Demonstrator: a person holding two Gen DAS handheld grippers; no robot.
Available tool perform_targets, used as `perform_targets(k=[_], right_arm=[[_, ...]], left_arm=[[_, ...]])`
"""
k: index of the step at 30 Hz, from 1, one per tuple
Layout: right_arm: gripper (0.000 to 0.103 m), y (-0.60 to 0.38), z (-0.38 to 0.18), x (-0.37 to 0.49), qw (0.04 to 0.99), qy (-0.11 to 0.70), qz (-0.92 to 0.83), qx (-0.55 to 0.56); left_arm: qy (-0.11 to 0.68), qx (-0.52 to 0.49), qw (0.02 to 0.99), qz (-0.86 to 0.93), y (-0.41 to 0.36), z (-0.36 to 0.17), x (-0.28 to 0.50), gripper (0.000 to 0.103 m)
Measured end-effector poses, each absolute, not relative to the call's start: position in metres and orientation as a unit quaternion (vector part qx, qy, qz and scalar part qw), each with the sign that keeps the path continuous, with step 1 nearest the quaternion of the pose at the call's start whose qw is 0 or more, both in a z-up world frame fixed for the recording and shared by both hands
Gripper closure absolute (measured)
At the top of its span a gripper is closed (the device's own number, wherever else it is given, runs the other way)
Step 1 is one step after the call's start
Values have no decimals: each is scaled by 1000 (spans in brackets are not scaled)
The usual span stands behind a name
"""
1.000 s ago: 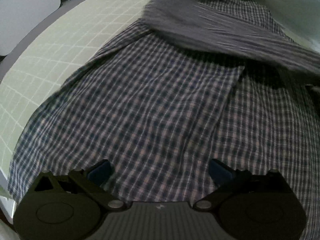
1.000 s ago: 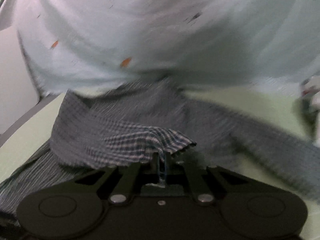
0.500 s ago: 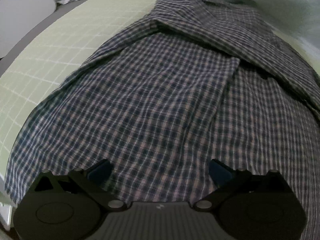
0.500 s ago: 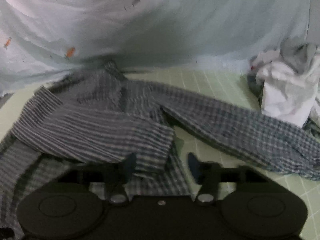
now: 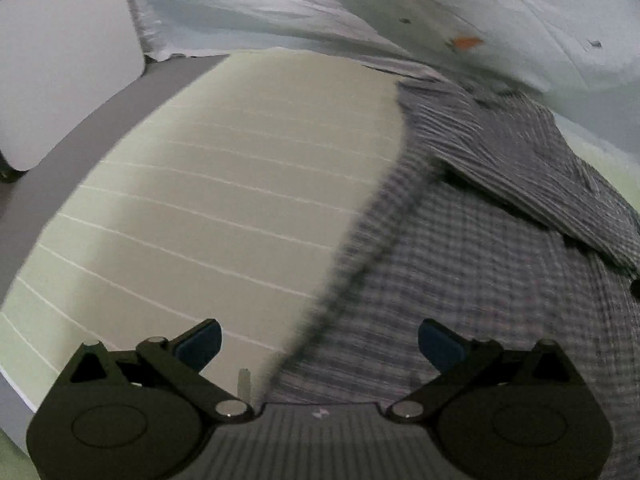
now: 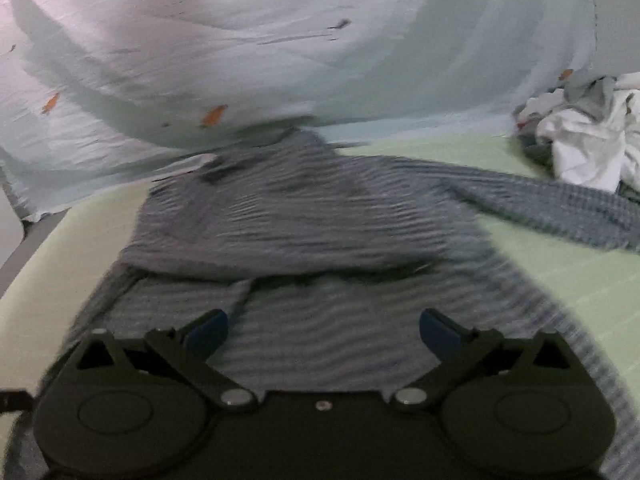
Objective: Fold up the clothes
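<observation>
**Mia:** Green and flat, that's the mat [image 5: 224, 208] on the table, with thin white lines all over it. What's lying on it?

**Ben:** A checked shirt [image 6: 320, 224]. It's blue, grey and white. It lies flat on the mat, and in the left camera it fills the right side of the picture [image 5: 480, 280]. The bare mat is on the left.

**Mia:** Is it folded yet?

**Ben:** Partly. One sleeve [image 6: 256, 236] is laid across the top part of the shirt. The other sleeve [image 6: 560, 200] sticks out to the far right, over the mat.

**Mia:** What's that white heap?

**Ben:** A pile of clothes [image 6: 584, 140], far off on the right, close to the end of that sleeve. I can't tell if they touch.

**Mia:** And behind the shirt?

**Ben:** A big pale blue sheet [image 6: 280, 52] with little orange shapes on it. It hangs at the far end, and the shirt's collar end is right by it.

**Mia:** What about the grabbers?

**Ben:** The left gripper [image 5: 320, 340] has its two fingers wide apart. Nothing is pinched. It sits over the shirt's left edge, one blue pad over the mat and one over the cloth.

**Mia:** And the other one?

**Ben:** The right gripper [image 6: 324, 330] is opening, and its fingers are spread wide too. The shirt is under it, but the pads aren't squeezing it. The picture is a bit blurry.
</observation>
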State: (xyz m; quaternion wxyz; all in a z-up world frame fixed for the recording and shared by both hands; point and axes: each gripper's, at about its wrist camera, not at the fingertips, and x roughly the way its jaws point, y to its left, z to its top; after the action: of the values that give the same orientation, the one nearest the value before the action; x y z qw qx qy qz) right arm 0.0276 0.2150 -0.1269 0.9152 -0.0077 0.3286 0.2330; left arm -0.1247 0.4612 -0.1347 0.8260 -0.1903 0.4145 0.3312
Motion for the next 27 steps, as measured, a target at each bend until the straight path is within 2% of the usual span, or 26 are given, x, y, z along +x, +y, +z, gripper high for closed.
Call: perform_targets(k=[5, 10, 13, 15, 17, 18, 20, 24, 25, 27], right_arm=[[0, 285, -139, -24, 903, 355, 239, -12], [0, 343, -143, -63, 888, 370, 271, -38], [7, 371, -145, -81, 878, 371, 297, -50], [16, 389, -149, -93, 869, 378, 315, -59], [33, 403, -154, -105, 854, 389, 338, -71], [39, 408, -156, -110, 847, 395, 347, -75], [58, 414, -160, -118, 837, 404, 361, -79], [79, 419, -165, -121, 828, 424, 358, -81], [82, 419, -166, -120, 827, 426, 359, -80], [95, 417, -165, -119, 822, 428, 368, -73]], left_arm=[[411, -150, 836, 331, 504, -128, -163, 0], [432, -156, 827, 325, 524, -136, -206, 0], [446, -158, 820, 323, 535, -146, -224, 0], [449, -158, 816, 329, 544, -149, -233, 0], [448, -163, 813, 334, 550, -150, -242, 0], [449, -165, 813, 334, 551, -150, -246, 0], [450, -168, 811, 334, 554, -152, -254, 0], [451, -176, 809, 334, 557, -154, -266, 0], [448, -180, 810, 334, 558, -154, -268, 0], [442, -187, 812, 332, 559, -154, -269, 0]])
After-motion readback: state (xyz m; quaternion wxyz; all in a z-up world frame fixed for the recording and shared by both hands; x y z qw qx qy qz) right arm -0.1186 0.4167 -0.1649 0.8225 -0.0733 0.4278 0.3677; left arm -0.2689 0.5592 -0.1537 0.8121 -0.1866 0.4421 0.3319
